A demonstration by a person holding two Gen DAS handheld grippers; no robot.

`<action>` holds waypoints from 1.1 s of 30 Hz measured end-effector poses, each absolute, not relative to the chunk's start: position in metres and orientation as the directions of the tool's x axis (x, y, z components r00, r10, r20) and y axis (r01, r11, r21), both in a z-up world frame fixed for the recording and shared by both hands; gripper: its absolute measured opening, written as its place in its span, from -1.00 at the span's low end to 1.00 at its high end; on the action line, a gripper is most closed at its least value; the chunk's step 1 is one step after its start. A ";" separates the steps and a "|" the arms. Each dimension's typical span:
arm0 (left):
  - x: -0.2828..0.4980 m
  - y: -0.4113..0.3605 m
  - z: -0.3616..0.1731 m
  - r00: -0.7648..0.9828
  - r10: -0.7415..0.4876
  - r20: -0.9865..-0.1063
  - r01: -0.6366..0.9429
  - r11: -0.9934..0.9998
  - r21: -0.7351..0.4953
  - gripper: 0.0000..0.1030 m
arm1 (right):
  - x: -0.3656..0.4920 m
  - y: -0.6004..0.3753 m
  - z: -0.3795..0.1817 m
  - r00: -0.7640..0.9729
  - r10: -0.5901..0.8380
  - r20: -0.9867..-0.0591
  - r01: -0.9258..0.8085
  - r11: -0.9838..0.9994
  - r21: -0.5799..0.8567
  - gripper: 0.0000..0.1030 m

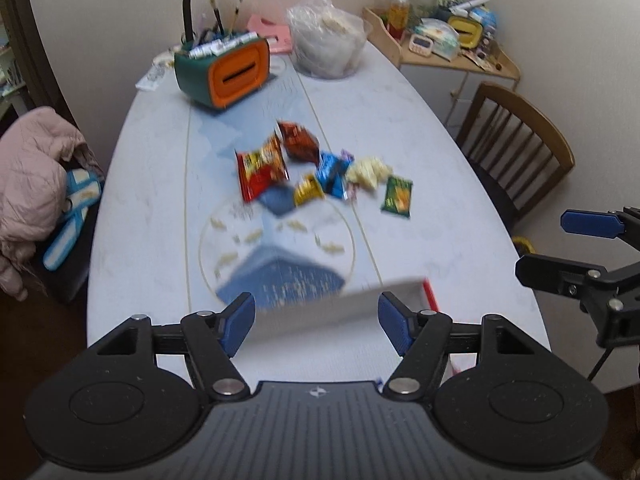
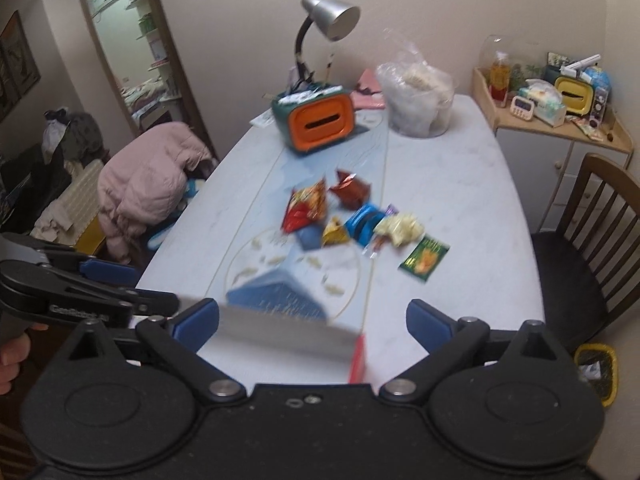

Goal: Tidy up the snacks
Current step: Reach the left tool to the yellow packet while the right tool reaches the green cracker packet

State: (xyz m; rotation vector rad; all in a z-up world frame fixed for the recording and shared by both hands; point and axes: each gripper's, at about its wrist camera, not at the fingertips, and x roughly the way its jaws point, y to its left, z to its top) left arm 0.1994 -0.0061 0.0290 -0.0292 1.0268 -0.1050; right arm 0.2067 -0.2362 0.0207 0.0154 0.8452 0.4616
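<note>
Both grippers hang over the near end of a pale, marbled table [image 1: 420, 128]. The left gripper [image 1: 316, 322] has its blue pads apart and the right gripper [image 2: 312, 326] wider still; neither presses on anything. A blurred white box [image 1: 344, 310] with a red side lies on the table just beyond them.

Crinkly foil snack packets [image 1: 312, 168] lie scattered mid-table: red, brown, blue, yellow and, rightmost, a flat green one [image 1: 397, 197]. Farther off stand an orange-fronted rounded holder [image 1: 240, 74] and a clear plastic bag [image 1: 326, 40].

Only the right view shows the whole silver lamp [image 2: 332, 20], a doorway [image 2: 132, 40] and a fingertip [image 2: 12, 364] at the left edge.
</note>
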 end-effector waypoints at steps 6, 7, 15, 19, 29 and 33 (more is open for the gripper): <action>0.256 -0.019 0.053 0.539 -0.053 -0.841 0.071 0.997 -0.017 0.32 | 0.266 -0.247 0.026 0.595 0.369 -0.714 -0.362 0.916 0.172 0.96; 0.267 -0.022 0.053 0.539 -0.044 -0.841 0.072 0.997 -0.006 0.32 | 0.276 -0.248 0.024 0.596 0.364 -0.716 -0.359 0.918 0.167 0.96; 0.356 -0.038 0.015 0.466 0.020 -0.885 0.047 0.998 0.047 0.32 | 0.349 -0.253 -0.015 0.548 0.327 -0.770 -0.336 0.929 0.155 0.96; 0.392 -0.045 -0.018 0.403 0.029 -0.915 0.041 0.998 0.049 0.32 | 0.380 -0.254 -0.046 0.508 0.300 -0.807 -0.317 0.937 0.149 0.95; 0.457 -0.049 -0.100 0.241 0.016 -0.970 0.009 1.000 0.018 0.32 | 0.433 -0.250 -0.128 0.390 0.249 -0.886 -0.278 0.950 0.144 0.94; 0.475 -0.046 -0.127 0.194 0.008 -0.981 -0.021 1.000 0.004 0.32 | 0.449 -0.246 -0.156 0.348 0.235 -0.907 -0.265 0.953 0.145 0.91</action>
